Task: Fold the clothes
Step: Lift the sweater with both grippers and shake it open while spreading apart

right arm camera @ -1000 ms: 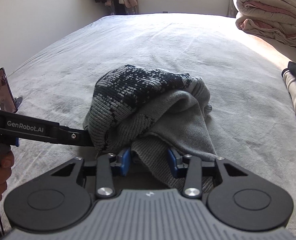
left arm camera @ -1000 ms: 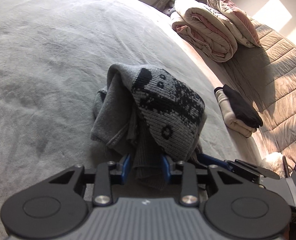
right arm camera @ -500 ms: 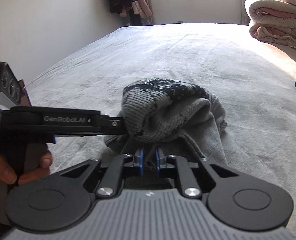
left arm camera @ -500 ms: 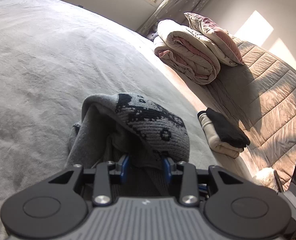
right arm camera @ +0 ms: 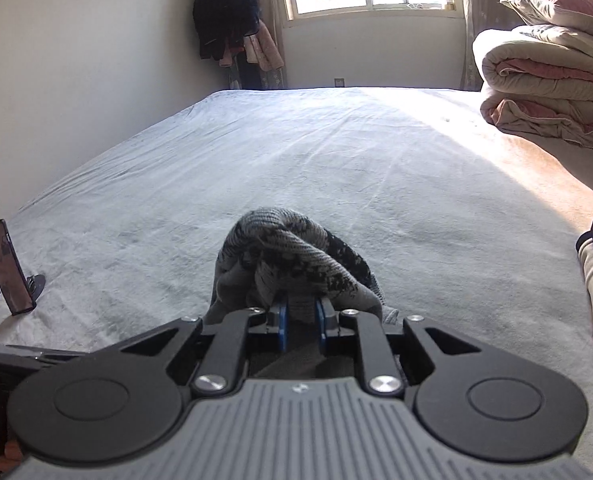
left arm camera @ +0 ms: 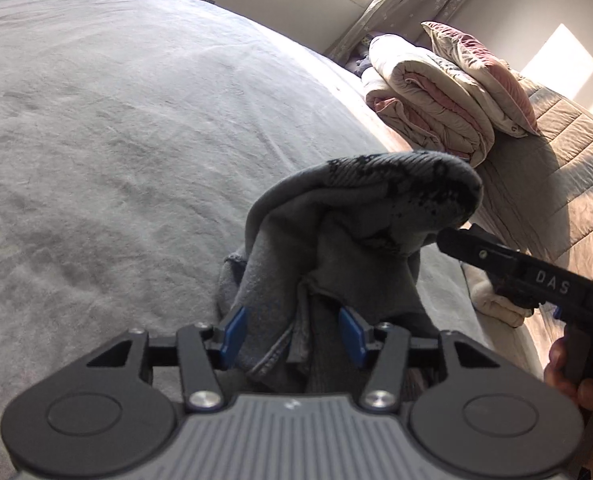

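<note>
Lifted since a second ago, the sweater (left arm camera: 348, 240) now hangs bunched above the bed (left arm camera: 116, 120), its long axis running from my claws up to a humped top. My left claw (left arm camera: 292, 336) has just been widening, cloth loose between the blue pads. My right claw (right arm camera: 301, 322) stands narrow, pinching a knit fold. Only the left view shows the plain grey inside and a hand (left arm camera: 576, 384); only the right shows a phone (right arm camera: 6, 266) on its stand. Ribbed, black-patterned knit; a rolled quilt (right arm camera: 544, 96) beyond.
</note>
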